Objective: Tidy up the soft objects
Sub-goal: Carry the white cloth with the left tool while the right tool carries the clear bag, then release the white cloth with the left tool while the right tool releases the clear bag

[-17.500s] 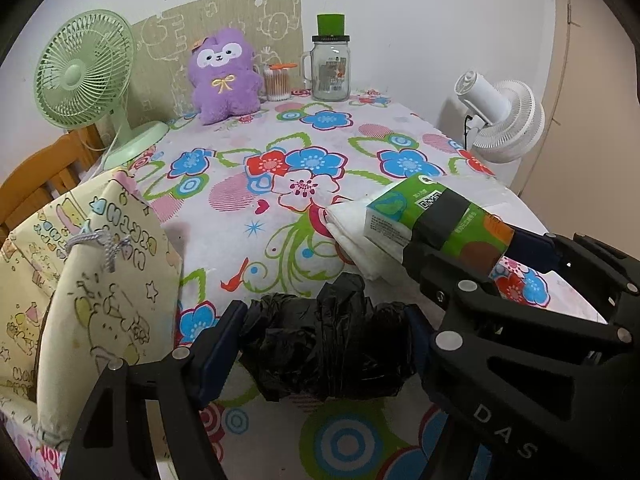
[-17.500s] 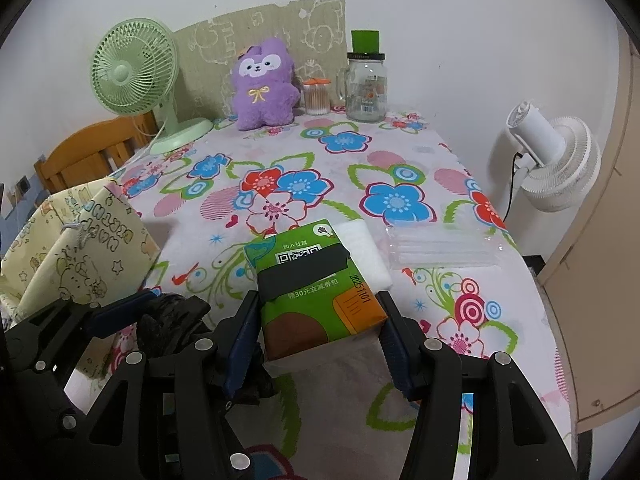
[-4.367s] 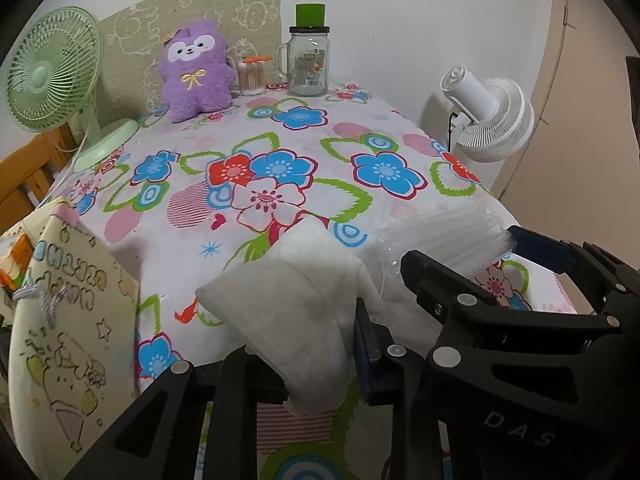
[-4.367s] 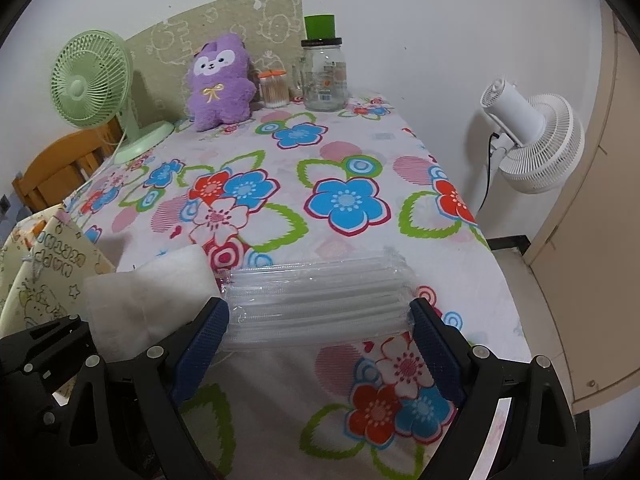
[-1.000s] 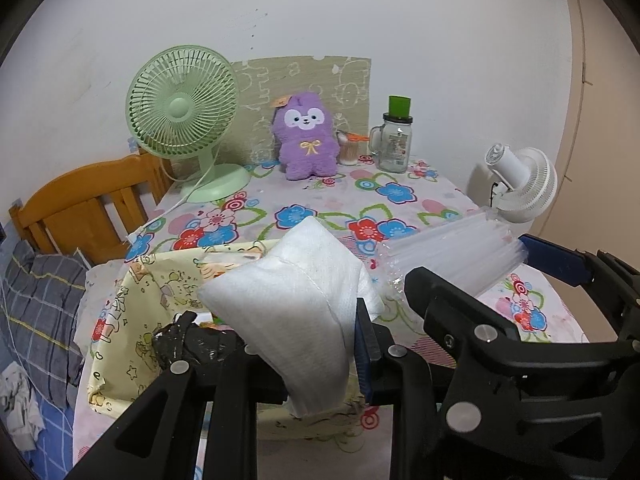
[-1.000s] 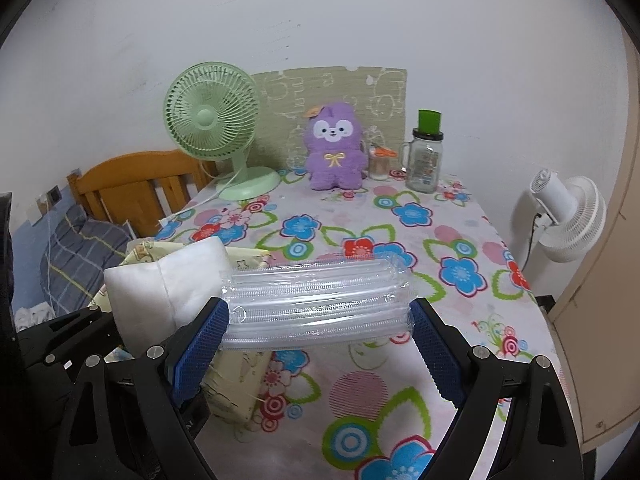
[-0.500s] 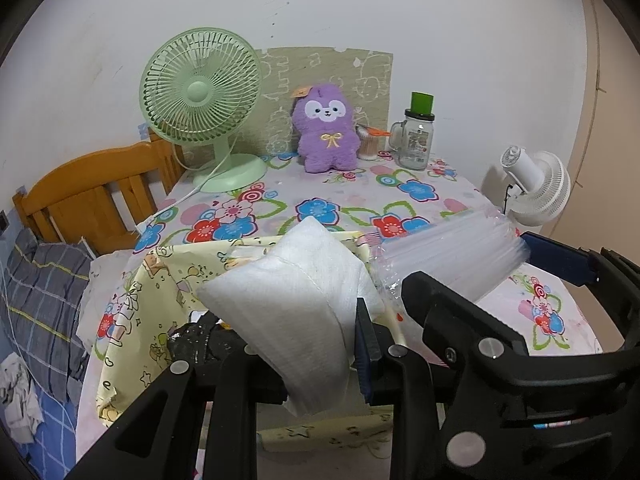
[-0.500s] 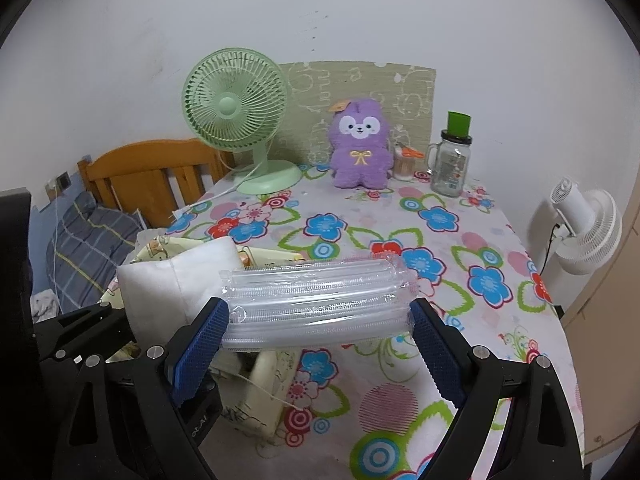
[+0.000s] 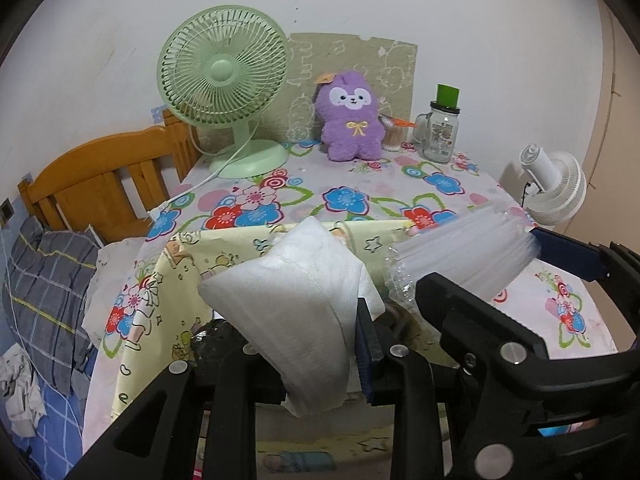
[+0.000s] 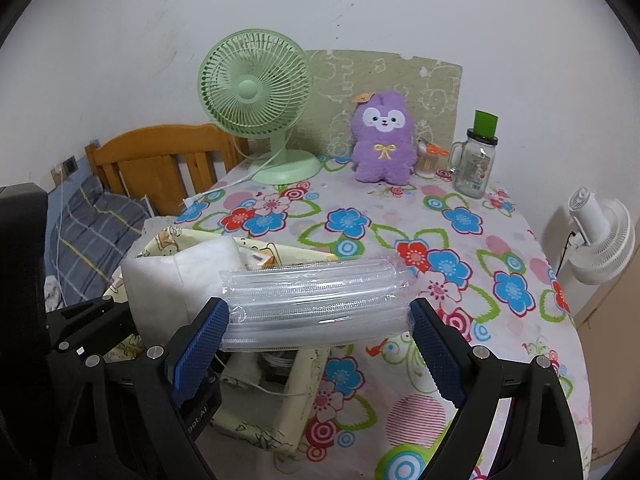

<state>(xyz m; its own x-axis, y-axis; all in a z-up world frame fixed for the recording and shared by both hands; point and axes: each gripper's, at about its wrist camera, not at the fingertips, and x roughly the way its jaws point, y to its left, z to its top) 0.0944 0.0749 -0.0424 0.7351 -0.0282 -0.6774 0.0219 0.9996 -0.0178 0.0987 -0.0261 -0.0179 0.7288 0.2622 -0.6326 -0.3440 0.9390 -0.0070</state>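
Meanwhile, the left gripper (image 9: 320,344) pinches a white folded cloth (image 9: 296,300) above the open yellow cartoon-print bag (image 9: 180,280) at the near left edge of the flowered table (image 10: 460,240), while the right gripper (image 10: 318,344), just to its right, clamps a clear plastic-wrapped pack (image 10: 316,304) lengthwise between its blue pads (image 10: 202,344).
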